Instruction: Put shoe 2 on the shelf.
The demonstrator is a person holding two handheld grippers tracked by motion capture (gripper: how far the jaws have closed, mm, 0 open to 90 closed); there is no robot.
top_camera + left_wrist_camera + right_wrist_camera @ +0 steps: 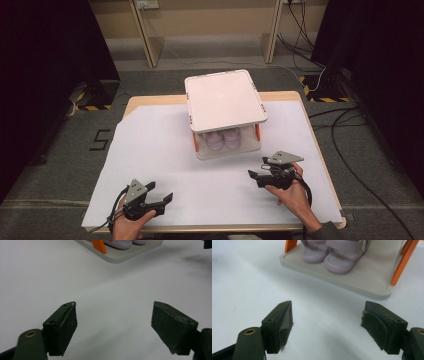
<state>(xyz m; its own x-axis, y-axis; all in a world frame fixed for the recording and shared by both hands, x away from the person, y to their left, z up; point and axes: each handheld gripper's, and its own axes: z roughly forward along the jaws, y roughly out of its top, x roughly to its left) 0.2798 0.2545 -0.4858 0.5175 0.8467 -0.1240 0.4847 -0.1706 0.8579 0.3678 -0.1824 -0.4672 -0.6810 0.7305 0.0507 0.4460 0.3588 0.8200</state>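
While both grippers gape, the shoes (329, 255) lie beyond the right gripper's fingers (279, 325).

Wooden table (131, 104) covered by a white sheet (150, 150), standing on grey carpet (50, 165) (a "5" marked at left (99, 139)). Behind, pale wooden furniture legs (150, 40), yellow-black hazard tape (320, 95), trailing black cables (360, 175), dark panels either side (45, 50).

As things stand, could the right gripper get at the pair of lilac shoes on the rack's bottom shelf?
Probably yes. The right gripper has its jaws open and empty, pointing at the shoes, with bare white table between. The shelf's open front faces it; the orange posts stand at the corners, off the line of approach.
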